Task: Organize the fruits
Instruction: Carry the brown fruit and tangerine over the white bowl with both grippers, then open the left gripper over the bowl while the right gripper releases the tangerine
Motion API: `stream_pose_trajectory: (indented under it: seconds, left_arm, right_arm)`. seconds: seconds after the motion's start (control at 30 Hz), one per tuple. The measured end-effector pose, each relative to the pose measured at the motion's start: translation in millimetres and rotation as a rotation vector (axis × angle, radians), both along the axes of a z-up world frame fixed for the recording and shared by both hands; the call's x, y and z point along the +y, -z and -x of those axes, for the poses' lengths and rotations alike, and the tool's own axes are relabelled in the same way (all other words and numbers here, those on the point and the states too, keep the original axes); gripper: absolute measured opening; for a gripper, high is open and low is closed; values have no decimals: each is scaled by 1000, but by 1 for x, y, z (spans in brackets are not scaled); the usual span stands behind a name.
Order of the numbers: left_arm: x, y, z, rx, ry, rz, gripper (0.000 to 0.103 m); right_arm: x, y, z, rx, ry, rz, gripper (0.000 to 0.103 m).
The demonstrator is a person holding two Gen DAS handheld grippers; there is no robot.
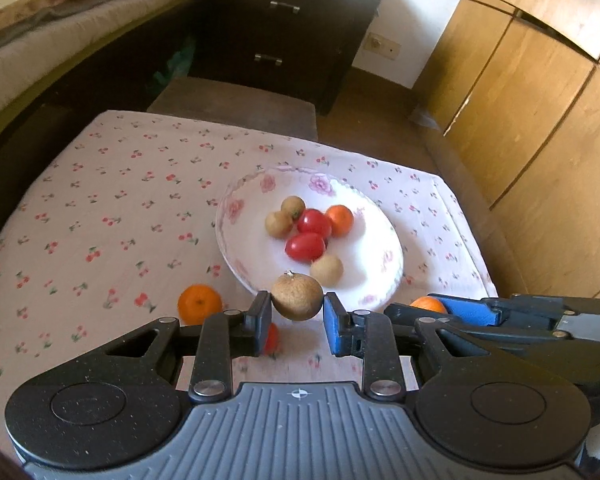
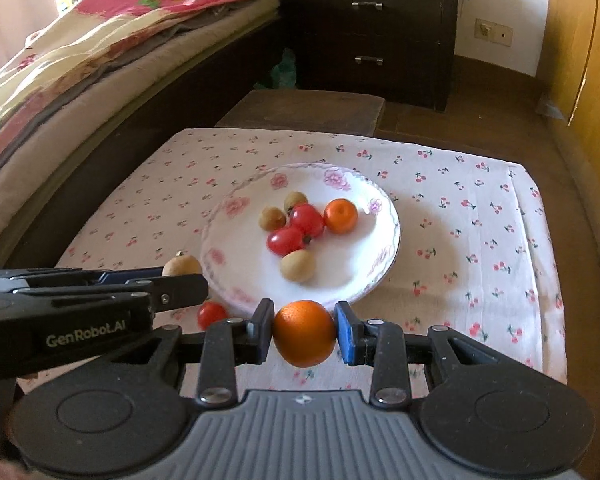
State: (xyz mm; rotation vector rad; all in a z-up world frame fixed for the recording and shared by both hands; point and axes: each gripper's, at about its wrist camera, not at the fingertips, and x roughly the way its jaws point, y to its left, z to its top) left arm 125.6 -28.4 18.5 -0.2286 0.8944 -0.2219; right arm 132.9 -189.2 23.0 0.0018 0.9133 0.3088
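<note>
Clamped between my left gripper's (image 1: 297,316) pads is a brown longan (image 1: 297,297), held above the near rim of the floral plate (image 1: 256,200). Over on the other side my right gripper (image 2: 304,330) is pinched tight on a small orange (image 2: 305,332), also just short of the plate's near edge. On the plate I've got two cherry tomatoes (image 1: 314,222), three more longans (image 1: 326,268) and one orange (image 1: 340,220), bunched together. Another orange (image 1: 199,303) sits on the cherry-print tablecloth (image 1: 100,208) left of the plate, and a cherry tomato (image 2: 212,314) lies on the cloth just beside the plate's near rim.
</note>
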Motion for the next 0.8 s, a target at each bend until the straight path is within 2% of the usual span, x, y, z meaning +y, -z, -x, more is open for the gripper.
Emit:
stream_pose_trajectory:
  seconds: [0.37, 0.8]
  left_arm:
    - [-6, 19, -39, 24, -13, -6, 36]
    - [-6, 23, -47, 39, -32, 0, 35]
  right_arm:
    - [-4, 20, -40, 26, 21, -4, 34]
    - [-4, 27, -53, 28, 43, -28, 34]
